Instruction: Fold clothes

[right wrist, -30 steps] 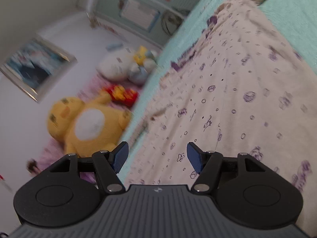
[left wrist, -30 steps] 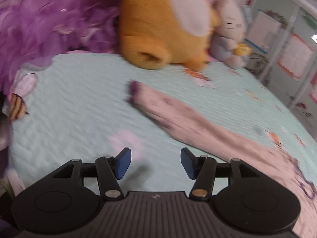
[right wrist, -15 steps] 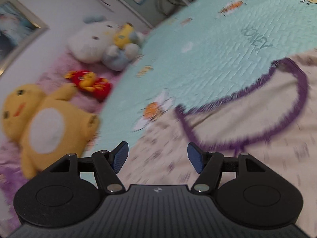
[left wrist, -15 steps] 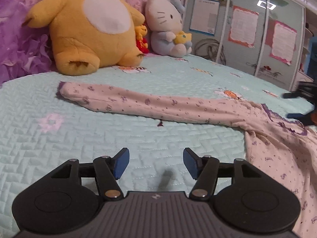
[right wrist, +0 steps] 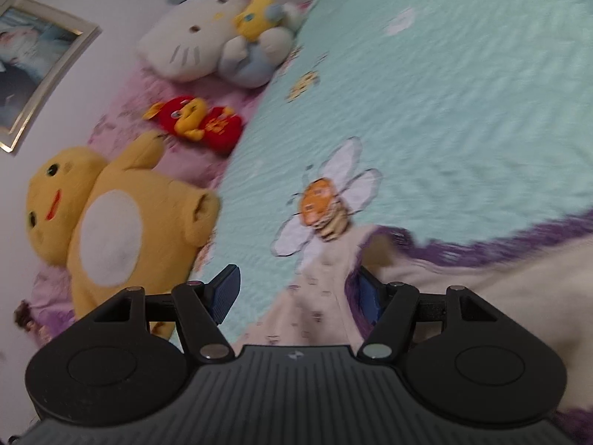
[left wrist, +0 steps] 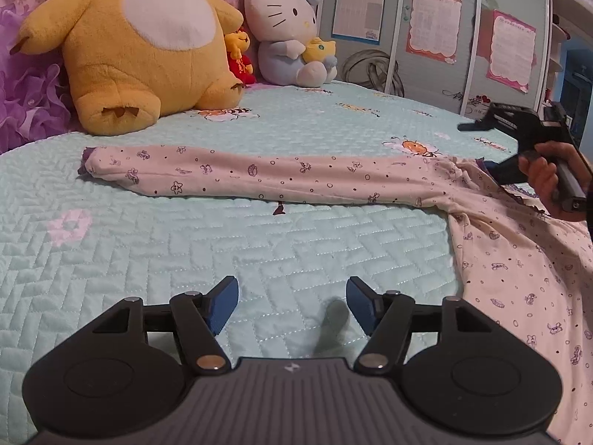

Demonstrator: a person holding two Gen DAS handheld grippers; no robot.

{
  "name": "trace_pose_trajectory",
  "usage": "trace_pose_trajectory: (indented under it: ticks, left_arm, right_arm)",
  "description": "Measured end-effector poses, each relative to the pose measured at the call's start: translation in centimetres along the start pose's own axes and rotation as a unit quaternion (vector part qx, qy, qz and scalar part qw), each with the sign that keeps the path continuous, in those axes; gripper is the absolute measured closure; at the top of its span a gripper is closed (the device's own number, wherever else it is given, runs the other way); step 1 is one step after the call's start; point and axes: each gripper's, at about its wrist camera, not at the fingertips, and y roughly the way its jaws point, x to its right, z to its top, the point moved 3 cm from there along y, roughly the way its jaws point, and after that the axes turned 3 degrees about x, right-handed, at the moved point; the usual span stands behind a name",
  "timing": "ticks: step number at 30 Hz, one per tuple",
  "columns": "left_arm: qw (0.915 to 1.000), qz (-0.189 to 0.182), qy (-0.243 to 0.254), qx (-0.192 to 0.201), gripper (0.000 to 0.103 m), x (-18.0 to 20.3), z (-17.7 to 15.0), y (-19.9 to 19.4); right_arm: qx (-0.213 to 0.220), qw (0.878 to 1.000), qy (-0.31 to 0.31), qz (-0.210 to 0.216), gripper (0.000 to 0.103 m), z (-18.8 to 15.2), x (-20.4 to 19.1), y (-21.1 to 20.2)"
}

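Note:
A cream long-sleeved top (left wrist: 519,259) with small purple prints and purple trim lies flat on the mint quilt (left wrist: 185,241). One sleeve (left wrist: 259,174) stretches left toward the plush toys. My left gripper (left wrist: 292,300) hovers open above bare quilt in front of that sleeve, with nothing between its fingers. A hand holds my right gripper (left wrist: 478,146) at the far right, over the shoulder of the top. In the right wrist view my right gripper (right wrist: 296,293) is open above the cream fabric (right wrist: 463,278). The purple neckline trim (right wrist: 481,248) runs past its right finger.
A big yellow plush bear (left wrist: 137,44), a white cat plush (left wrist: 285,29) and a small red-and-yellow plush (left wrist: 241,59) sit along the far edge of the bed. A purple ruffled pillow (left wrist: 26,104) is at the left. Wardrobe doors (left wrist: 433,29) with posters stand behind.
The left gripper rolled level, came to rest in front of the sleeve, and its jaws widened a little. The right gripper swept across the top's body to the neckline and shoulder, staying open.

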Motion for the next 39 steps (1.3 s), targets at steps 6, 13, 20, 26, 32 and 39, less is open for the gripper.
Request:
trace_pose_trajectory:
  ticks: [6, 13, 20, 26, 32, 39]
  left_arm:
    - [1.0000, 0.000, 0.002, -0.002, 0.033, 0.1, 0.0, 0.0]
    - [1.0000, 0.002, 0.007, -0.005, 0.033, 0.2, 0.0, 0.1]
    - [1.0000, 0.001, 0.006, -0.006, 0.032, 0.1, 0.0, 0.1]
    - [1.0000, -0.001, 0.004, -0.008, 0.032, 0.1, 0.1, 0.2]
    - [1.0000, 0.000, 0.002, -0.008, 0.032, 0.0, 0.1, 0.2]
    - [0.9999, 0.002, 0.007, -0.007, 0.031, 0.1, 0.1, 0.2]
  right_arm:
    - [0.049, 0.998, 0.025, -0.012, 0.061, 1.5, 0.2, 1.8]
    - [0.128, 0.990, 0.002, -0.064, 0.090, 6.6, -0.7, 1.7]
    - [0.085, 0.988, 0.044, -0.123, 0.058, 6.2, 1.9, 2.7]
    - [0.081, 0.986, 0.083, -0.120, 0.046, 4.8, 1.1, -2.5]
    - [0.121, 0.982, 0.051, -0.133, 0.034, 2.8, -1.4, -11.6]
    - [0.203, 0.952, 0.028, -0.226, 0.034, -3.1, 0.0, -26.5]
